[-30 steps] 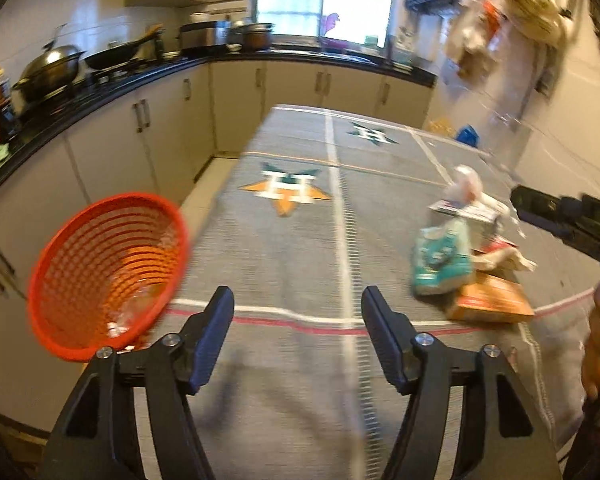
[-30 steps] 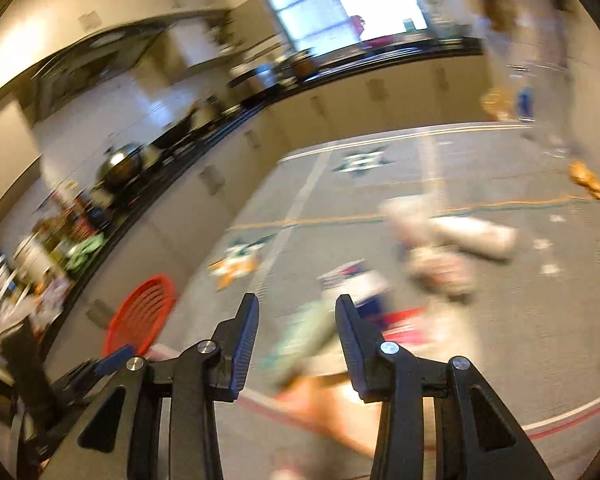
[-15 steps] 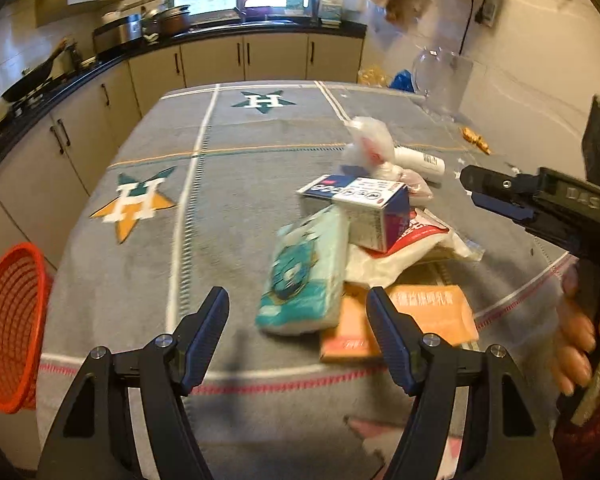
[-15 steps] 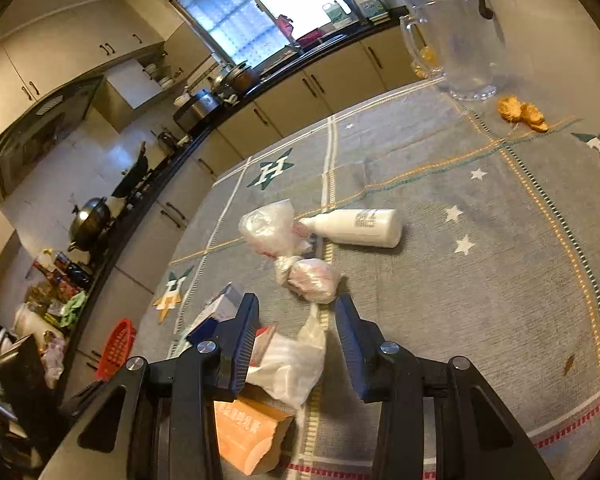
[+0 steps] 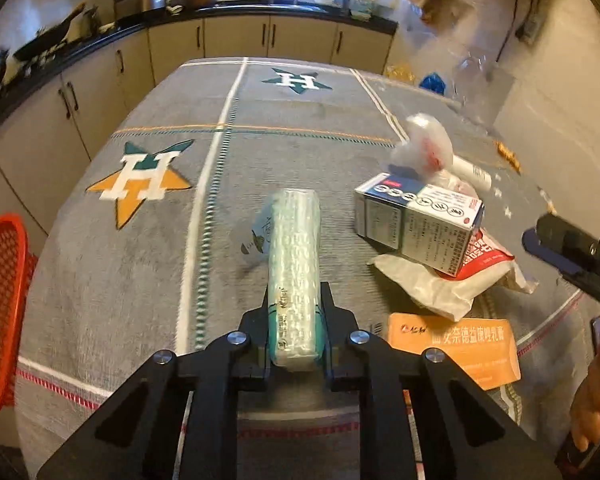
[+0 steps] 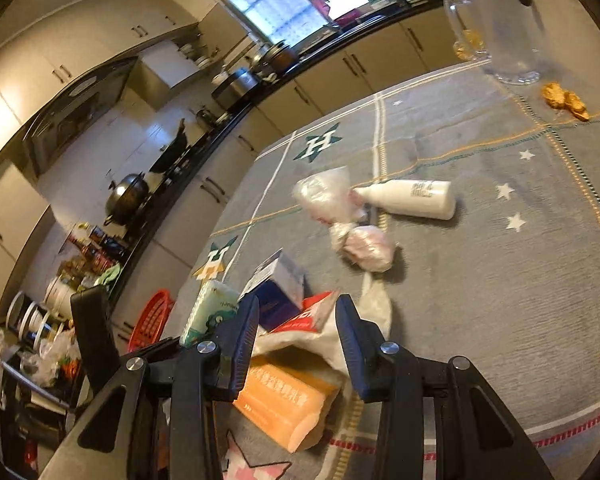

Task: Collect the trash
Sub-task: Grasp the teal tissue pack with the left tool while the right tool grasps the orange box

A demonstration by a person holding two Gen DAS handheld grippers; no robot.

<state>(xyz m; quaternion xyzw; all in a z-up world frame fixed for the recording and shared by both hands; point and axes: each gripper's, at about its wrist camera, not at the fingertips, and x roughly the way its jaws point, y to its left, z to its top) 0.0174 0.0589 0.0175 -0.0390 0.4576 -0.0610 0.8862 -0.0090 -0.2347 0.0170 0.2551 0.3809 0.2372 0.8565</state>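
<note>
- Left wrist view, far left: a red basket (image 5: 2,312) hangs just off the left edge of the table (image 5: 100,280), beside the cloth. What shows of it is bare mesh; most of it is cut off by the frame, so what it holds cannot be told.
- Centre: the left claw (image 5: 294,312) has just been closing and now pinches the near end of a tissue pack (image 5: 294,248), which sticks out forward on its narrow edge over the middle of the cloth, toward the near edge.
- The pack looks light and soft, its film wrap probably slippery; held by one end it may sag or slide, so a grip nearer its middle would be safer.
- Right of it: a blue and white carton (image 5: 418,220) lies on a crumpled white bag (image 5: 432,284), with an orange box (image 5: 456,344) nearer the near edge. The cartons look stiff and light, best taken across their narrow sides; the bag is limp and is best pinched by a fold.
- Farther back: a knotted plastic bag (image 5: 428,148) and a white bottle (image 6: 412,198), the bottle smooth and likely to roll.
- Right wrist view: the right claw (image 6: 296,340) is spread, over the white bag and orange box, gripping nothing.
- Far right corner: a clear glass jug (image 6: 496,24), fragile and apparently empty.
</note>
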